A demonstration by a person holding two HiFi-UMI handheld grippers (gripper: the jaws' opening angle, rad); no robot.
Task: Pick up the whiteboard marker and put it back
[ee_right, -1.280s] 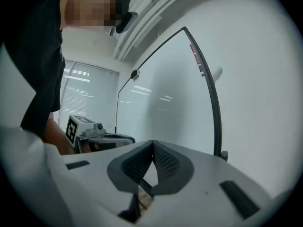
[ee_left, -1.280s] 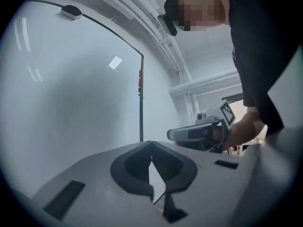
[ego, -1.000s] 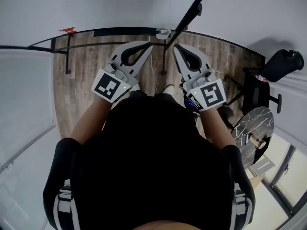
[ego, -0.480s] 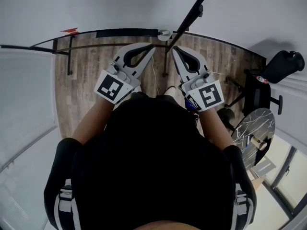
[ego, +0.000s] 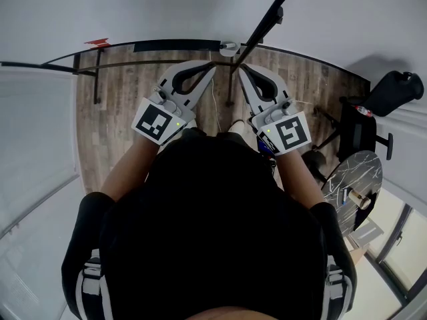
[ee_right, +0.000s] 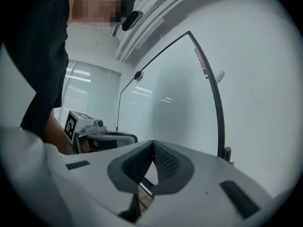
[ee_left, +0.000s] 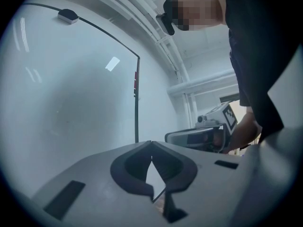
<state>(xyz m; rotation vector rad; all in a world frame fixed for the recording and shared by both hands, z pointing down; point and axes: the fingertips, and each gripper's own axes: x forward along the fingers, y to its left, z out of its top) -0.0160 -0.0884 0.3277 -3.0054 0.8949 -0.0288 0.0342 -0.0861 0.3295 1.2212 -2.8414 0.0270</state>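
Facing the whiteboard (ego: 167, 9), the person holds both tools out in front, side by side, with their tips near the board's lower edge. The left gripper (ego: 213, 65) has its jaws brought together. In the left gripper view the two tips meet at a point. Only the diamond-shaped hollow of the dark pads lies behind them, and nothing sits in it. The right gripper (ego: 240, 67) matches it: in the right gripper view the ribbed pads close to a point and grip nothing.

Only the head view shows the wooden floor (ego: 120, 92) under the board, a black chair (ego: 360, 129) and a round marble-topped table (ego: 357, 175) at the right edge. It also shows the square-marked cubes on the backs of both tools.

The gripper views instead look up the board's face to its dark frame, and each catches the other tool from the side. The right gripper view alone shows window blinds (ee_right: 87, 93) behind the person.

A small white object (ego: 229, 46) sits on the board's edge. It shows in the head view and the right gripper view, but not in the left gripper view. A red tag (ego: 97, 43) marks the board's other end.

No view lets me tell where the whiteboard marker is.
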